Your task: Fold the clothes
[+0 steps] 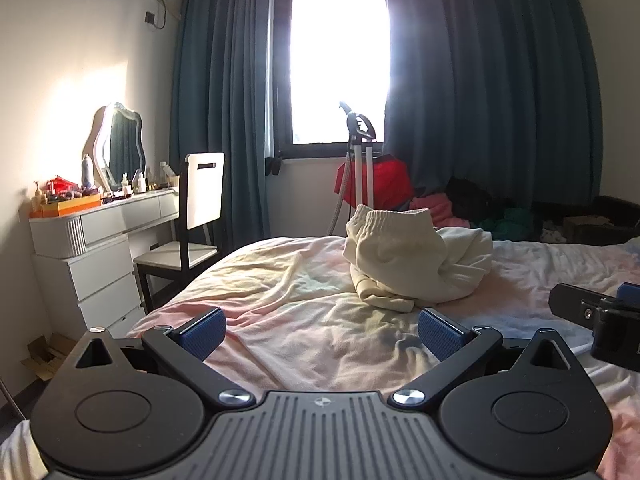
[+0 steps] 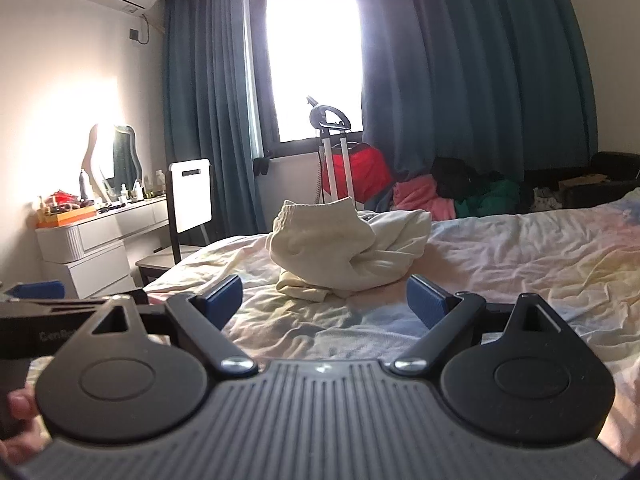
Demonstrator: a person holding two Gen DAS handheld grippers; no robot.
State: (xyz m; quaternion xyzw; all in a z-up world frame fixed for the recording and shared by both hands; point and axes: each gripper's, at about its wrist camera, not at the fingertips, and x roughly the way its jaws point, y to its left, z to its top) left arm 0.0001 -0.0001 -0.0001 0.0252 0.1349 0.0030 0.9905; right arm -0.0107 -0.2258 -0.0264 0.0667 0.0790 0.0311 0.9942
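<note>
Lying bunched in a heap on the bed point(image 1: 280, 304), the cream garment point(image 1: 416, 264) is seen ahead of both spread, empty claws, the right claw point(image 2: 325, 300) seemingly nearer than the left claw point(image 1: 322, 334).

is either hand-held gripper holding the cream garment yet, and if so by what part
Nothing is held. The left hand-held gripper and the right hand-held gripper are both open with only bedsheet between their fingers; the cream garment lies crumpled ahead, untouched.
</note>
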